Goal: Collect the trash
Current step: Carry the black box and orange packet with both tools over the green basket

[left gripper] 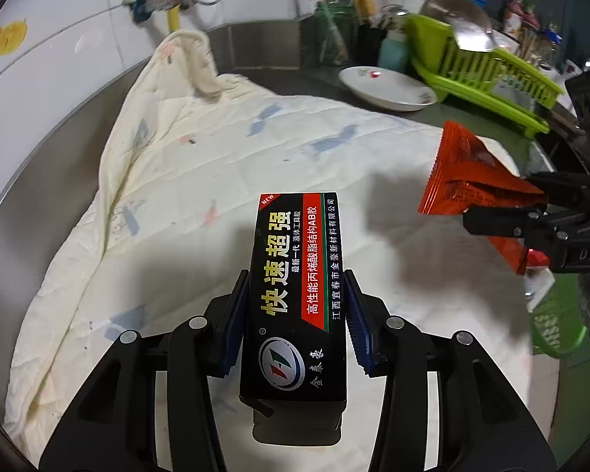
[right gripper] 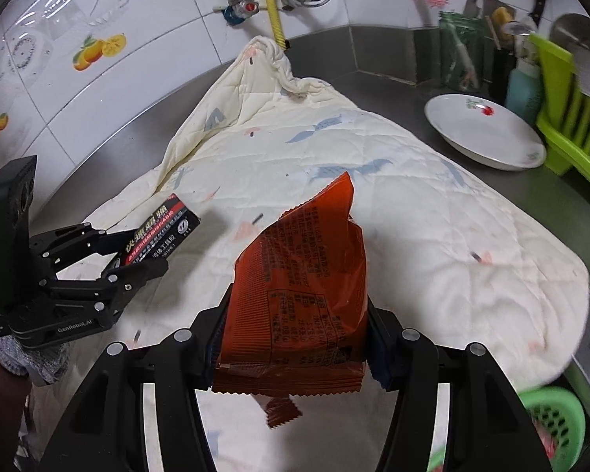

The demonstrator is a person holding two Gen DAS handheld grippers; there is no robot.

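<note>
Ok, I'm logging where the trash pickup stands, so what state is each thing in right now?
left gripper: jaws clamped on the black glue box
black glue box: held up off the quilted cloth
right gripper: jaws clamped on the orange snack bag
orange snack bag: crumpled, held above the cloth
quilted cloth: spread flat, far corner bunched
white plate: empty, on the steel counter
green basket: open, lower right
</note>
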